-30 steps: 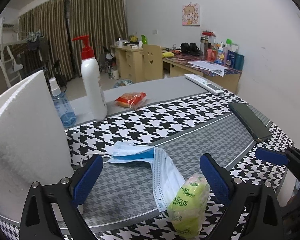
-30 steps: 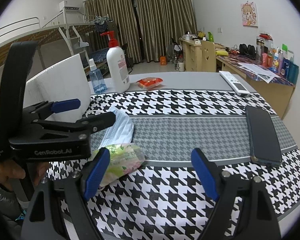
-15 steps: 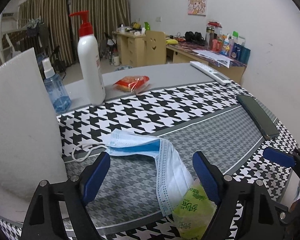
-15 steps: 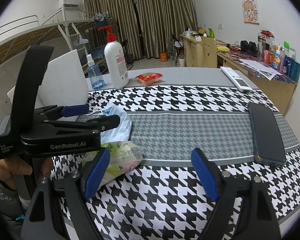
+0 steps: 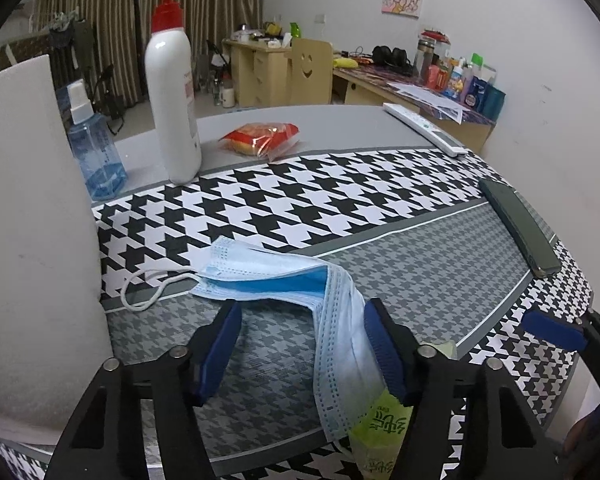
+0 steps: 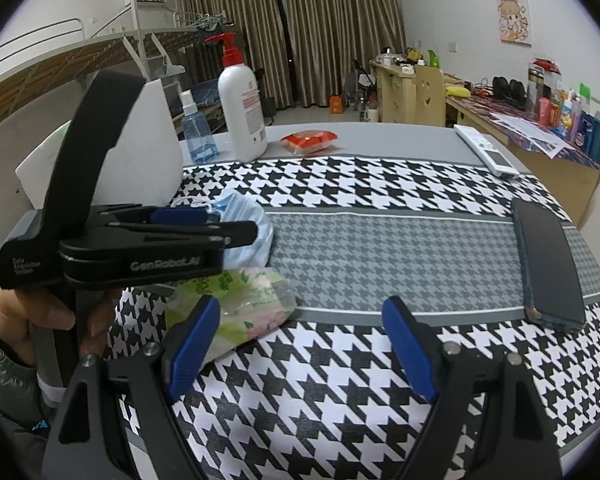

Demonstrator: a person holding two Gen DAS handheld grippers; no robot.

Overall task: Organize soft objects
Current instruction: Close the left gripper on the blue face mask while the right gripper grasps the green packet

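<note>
A light blue face mask (image 5: 268, 276) lies folded on the houndstooth cloth, one end draped over a green tissue pack (image 5: 380, 432). My left gripper (image 5: 303, 312) is low over the mask with its jaws closing. The draped strip sits between them against the right pad (image 5: 380, 344); the left pad is clear of it. In the right wrist view the left gripper (image 6: 220, 220) covers part of the mask (image 6: 246, 220), with the tissue pack (image 6: 236, 300) just below it. My right gripper (image 6: 302, 308) stands open, its left finger next to the pack, only cloth between its pads.
A white foam block (image 5: 32, 220) stands at the left. Behind it are a spray bottle (image 5: 96, 148), a pump bottle (image 5: 172, 100) and a red snack packet (image 5: 260, 138). A remote (image 5: 424, 128) and a dark phone (image 5: 520, 228) lie on the right.
The left gripper has sunk forward over the mask and its jaws have narrowed around the draped strip. The right gripper has stayed put and open.
</note>
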